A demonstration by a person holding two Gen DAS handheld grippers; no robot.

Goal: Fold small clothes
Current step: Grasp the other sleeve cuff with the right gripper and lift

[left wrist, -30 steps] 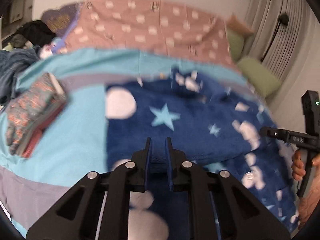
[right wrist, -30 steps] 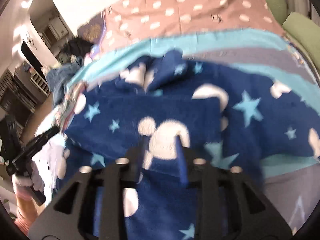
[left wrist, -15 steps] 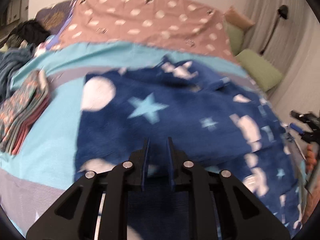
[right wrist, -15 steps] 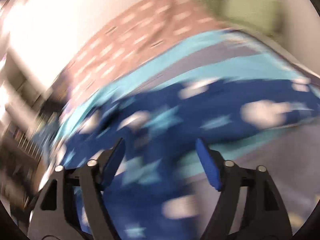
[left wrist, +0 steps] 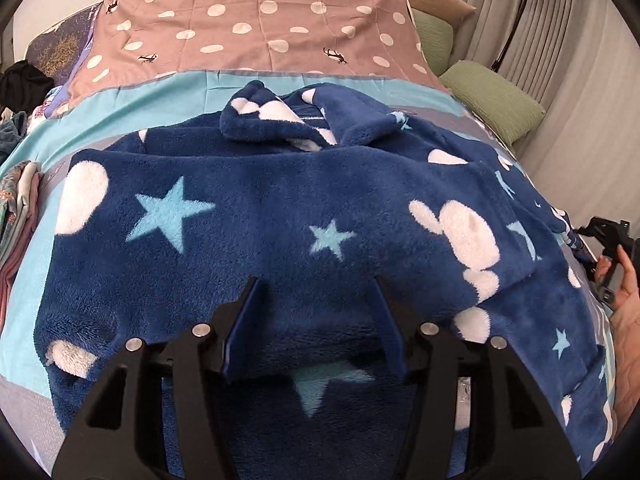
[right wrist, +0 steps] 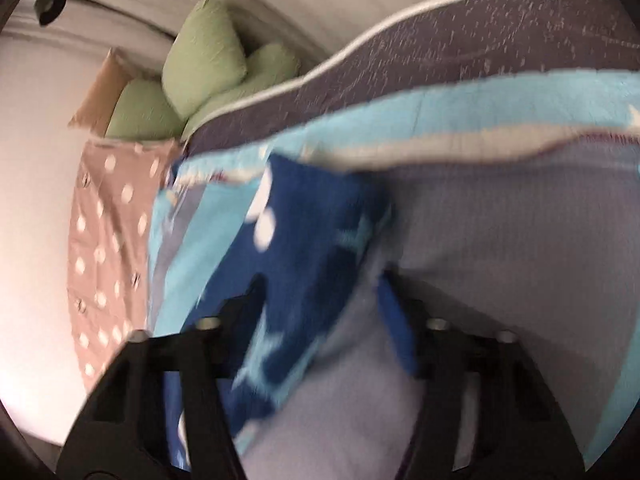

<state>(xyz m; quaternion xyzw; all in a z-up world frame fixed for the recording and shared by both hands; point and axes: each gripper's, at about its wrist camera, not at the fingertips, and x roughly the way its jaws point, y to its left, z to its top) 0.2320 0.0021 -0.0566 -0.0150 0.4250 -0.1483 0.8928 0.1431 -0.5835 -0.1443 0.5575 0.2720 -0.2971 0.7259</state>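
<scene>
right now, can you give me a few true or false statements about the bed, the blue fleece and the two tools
1. The blue fleece garment has light blue stars and white shapes. True.
2. The left tool is clamped shut on the fleece. False: its jaws stand apart and are opening, with fleece lying between them.
3. A stack of folded clothes sits at the left edge of the bed. True.
4. The pillows beside the bed are red. False: they are green, with a tan one behind.
5. The dotted cover at the far end is brownish pink with white spots. True.
6. The right tool is over a bare wooden floor. False: it is over the fleece and the bedding; its jaws are closing.
</scene>
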